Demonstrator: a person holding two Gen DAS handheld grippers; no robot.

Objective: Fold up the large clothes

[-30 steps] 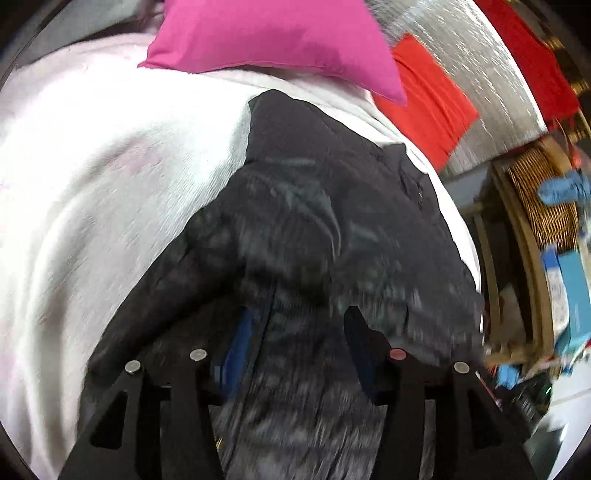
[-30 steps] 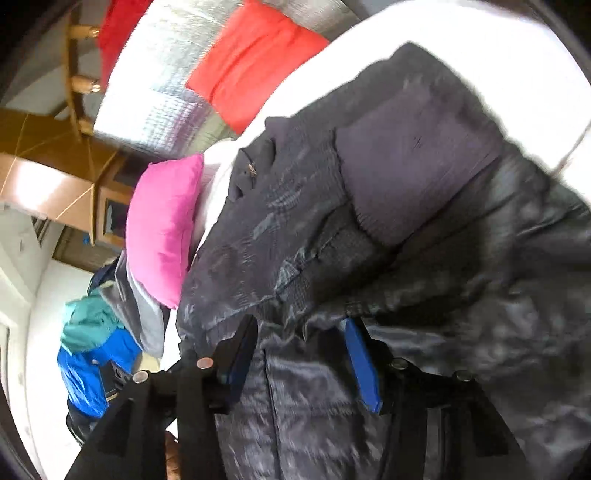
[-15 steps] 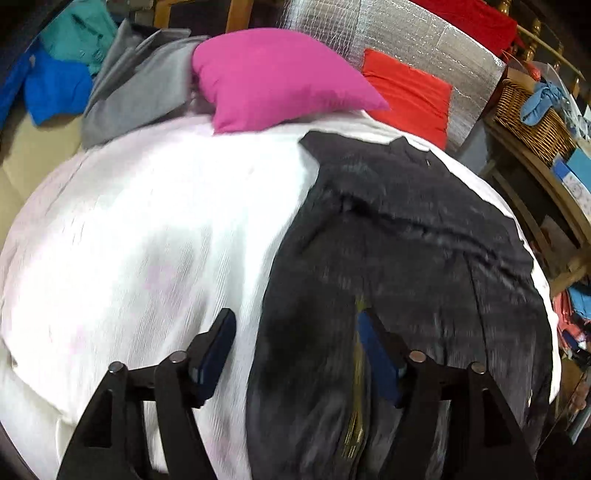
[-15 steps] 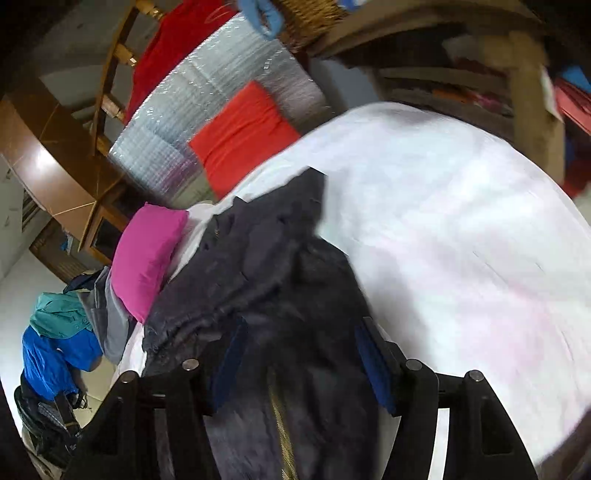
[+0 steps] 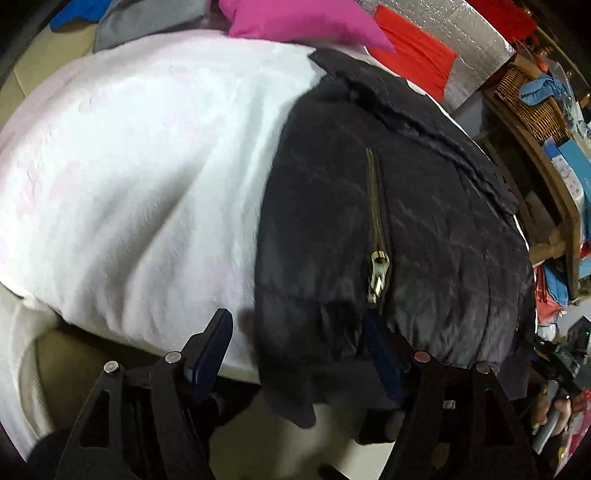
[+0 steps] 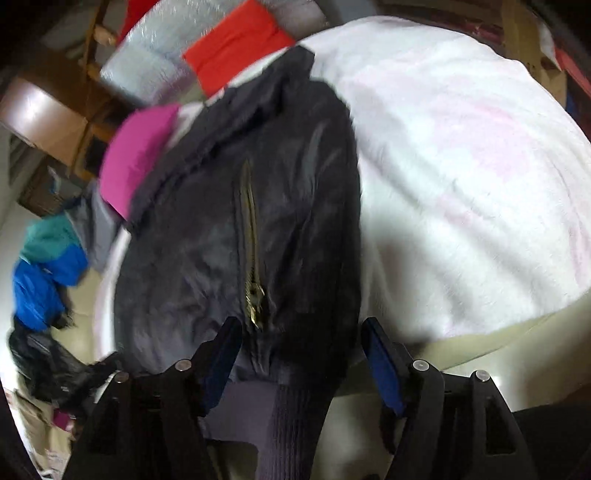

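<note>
At near edge of bed (image 5: 122,192), w/ white blanket over it, black jacket (image 5: 424,229) lies lengthwise: collar toward far edge by pink pillow (image 5: 303,18), hem draped over near edge and hanging a bit off. Brass zipper (image 5: 376,236) runs down its middle, pull near the hem. Sleeves look already tucked in, so body reads as a long narrow strip – my guess: next step is grab hem at both corners and fold up toward collar.

Left gripper (image 5: 295,350): jaws spread, hem's left corner sits between them, pads not pressing yet. Right gripper (image 6: 299,354): jaws closing, ribbed hem band (image 6: 291,406) between them, pads still apart from cloth as far as I can tell.

Doing it well:
- Bite the ribbed band itself, not just slick shell; puffy fabric prob slips out of a shallow pinch.
- Get both layers (front + back) in each grip, else only top layer lifts.
- Keep grips at the 2 hem corners, zipper centred between, so fold stays square.
- Lift, then carry both hands level toward far edge together; uneven travel skews it.
- Watch zipper pull doesn't snag a pad.

Red cushion (image 5: 410,51) and pillow sit close to collar – stop short of them.
</note>
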